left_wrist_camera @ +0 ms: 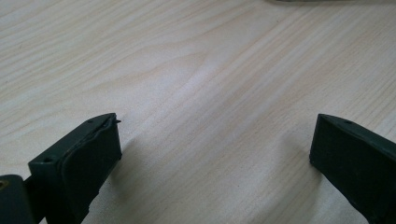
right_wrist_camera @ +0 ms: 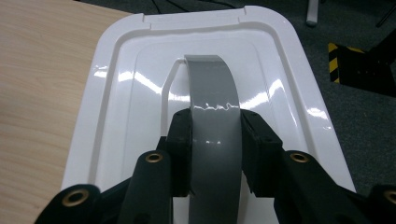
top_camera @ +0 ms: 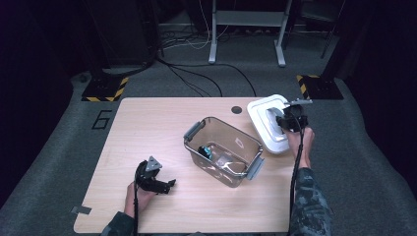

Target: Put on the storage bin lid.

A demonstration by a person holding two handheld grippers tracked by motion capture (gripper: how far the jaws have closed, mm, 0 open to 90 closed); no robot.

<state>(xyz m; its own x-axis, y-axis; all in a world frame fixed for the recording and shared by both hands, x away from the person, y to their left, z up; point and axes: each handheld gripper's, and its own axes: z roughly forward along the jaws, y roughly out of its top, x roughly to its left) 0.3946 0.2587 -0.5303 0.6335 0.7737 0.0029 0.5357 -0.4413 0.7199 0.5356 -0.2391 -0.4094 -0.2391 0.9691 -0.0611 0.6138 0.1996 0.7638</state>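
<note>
A white plastic lid [top_camera: 264, 114] with a grey arched handle [right_wrist_camera: 212, 88] is at the table's far right edge, partly out over the floor. My right gripper [top_camera: 284, 123] is shut on that handle, and its black pads [right_wrist_camera: 181, 140] press both sides of the grey band. The lid [right_wrist_camera: 126, 98] slopes away from the right gripper [right_wrist_camera: 215, 140]. A clear storage box [top_camera: 231, 129] with grey latches stands open in the middle of the table, with a small teal and black object [top_camera: 205, 151] inside. My left gripper [top_camera: 169, 186] rests open near the front left, with bare wood between its fingers [left_wrist_camera: 93, 154].
The light wooden table [top_camera: 147, 128] has a round black grommet [top_camera: 236, 109] near its back edge. Grey carpet, cables and black-and-yellow striped stand feet [top_camera: 104, 89] lie beyond it. A piece of grey tape [top_camera: 80, 210] sits at the front left corner.
</note>
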